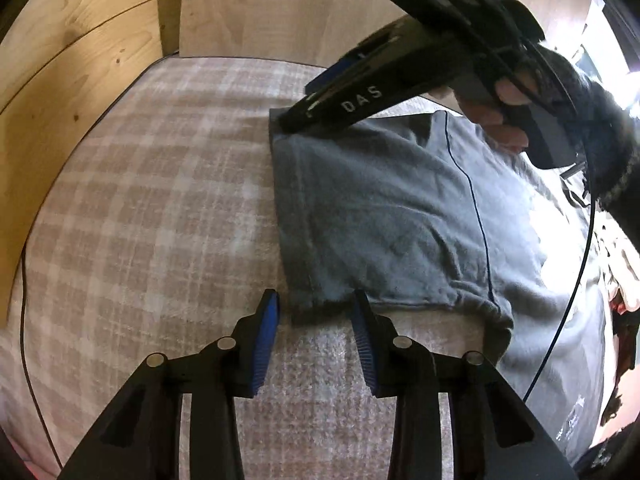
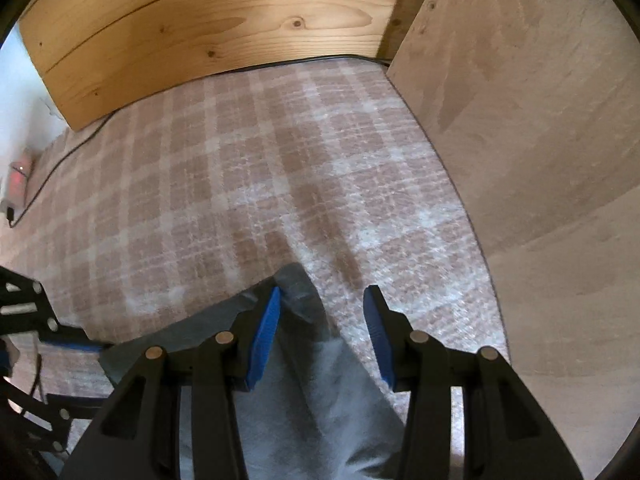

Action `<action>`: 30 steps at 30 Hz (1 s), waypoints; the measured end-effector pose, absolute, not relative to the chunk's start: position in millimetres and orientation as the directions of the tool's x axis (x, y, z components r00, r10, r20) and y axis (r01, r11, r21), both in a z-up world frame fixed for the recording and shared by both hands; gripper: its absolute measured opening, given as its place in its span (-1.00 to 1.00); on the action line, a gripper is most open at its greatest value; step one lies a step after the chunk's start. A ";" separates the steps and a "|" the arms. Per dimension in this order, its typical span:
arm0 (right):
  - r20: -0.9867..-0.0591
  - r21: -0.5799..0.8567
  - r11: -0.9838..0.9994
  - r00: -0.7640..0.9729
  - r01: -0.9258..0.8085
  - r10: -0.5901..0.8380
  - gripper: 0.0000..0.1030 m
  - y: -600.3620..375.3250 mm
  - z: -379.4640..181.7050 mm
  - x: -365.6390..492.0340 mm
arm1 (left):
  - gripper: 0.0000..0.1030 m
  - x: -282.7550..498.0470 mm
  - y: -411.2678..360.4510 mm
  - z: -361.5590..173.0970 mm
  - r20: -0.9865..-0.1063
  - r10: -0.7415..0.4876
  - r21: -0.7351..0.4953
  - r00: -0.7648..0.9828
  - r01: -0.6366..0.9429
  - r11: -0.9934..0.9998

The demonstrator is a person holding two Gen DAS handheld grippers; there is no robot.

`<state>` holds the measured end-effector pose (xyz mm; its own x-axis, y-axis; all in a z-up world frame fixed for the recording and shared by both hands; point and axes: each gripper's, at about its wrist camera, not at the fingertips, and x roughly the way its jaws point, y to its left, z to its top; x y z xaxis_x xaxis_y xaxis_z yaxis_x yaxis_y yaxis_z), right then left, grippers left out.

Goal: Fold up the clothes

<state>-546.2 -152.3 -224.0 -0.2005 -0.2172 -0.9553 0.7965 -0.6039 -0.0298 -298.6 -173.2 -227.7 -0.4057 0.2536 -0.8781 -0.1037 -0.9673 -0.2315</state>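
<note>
One label | "DAS" on right tongs [image 1: 294, 118] — over grey garment [image 1: 380, 216]

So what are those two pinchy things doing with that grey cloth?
A person is folding a grey garment on a checked blanket, holding a gripper in each hand. The left gripper is at the near corner of the folded edge and the right gripper at the far one. Both are open, neither pinching the cloth.

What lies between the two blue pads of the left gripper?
In the left wrist view, the near corner of the grey garment lies between the pads of the left gripper, on the checked cover. The pads do not press it.
</note>
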 end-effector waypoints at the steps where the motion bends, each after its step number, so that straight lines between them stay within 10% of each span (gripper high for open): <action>1: -0.955 -0.021 -0.600 -0.193 0.799 -0.224 -0.18 -152.2 -224.5 -547.1 | -0.51 -299.6 -172.6 -227.8 -0.877 0.257 -0.234 -0.406 -0.105 -0.967; 4: -0.952 0.026 -0.587 -0.159 0.809 -0.261 -0.93 -151.1 -223.5 -548.1 | -0.66 -300.5 -172.5 -227.4 -0.879 0.236 -0.205 -0.414 -0.118 -0.972; 30: -0.848 -0.030 -0.826 -0.452 0.563 -0.277 -0.93 88.3 -141.2 -457.0 | -0.88 -275.1 -22.2 -142.7 -0.772 0.521 -0.277 -0.364 -0.544 -0.792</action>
<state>-457.0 88.3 -141.2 -0.4522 -0.2771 -0.8478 0.5629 -0.8260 -0.0302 -275.1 -22.2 -142.7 -0.3643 0.5205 -0.7722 -0.5441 -0.7919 -0.2771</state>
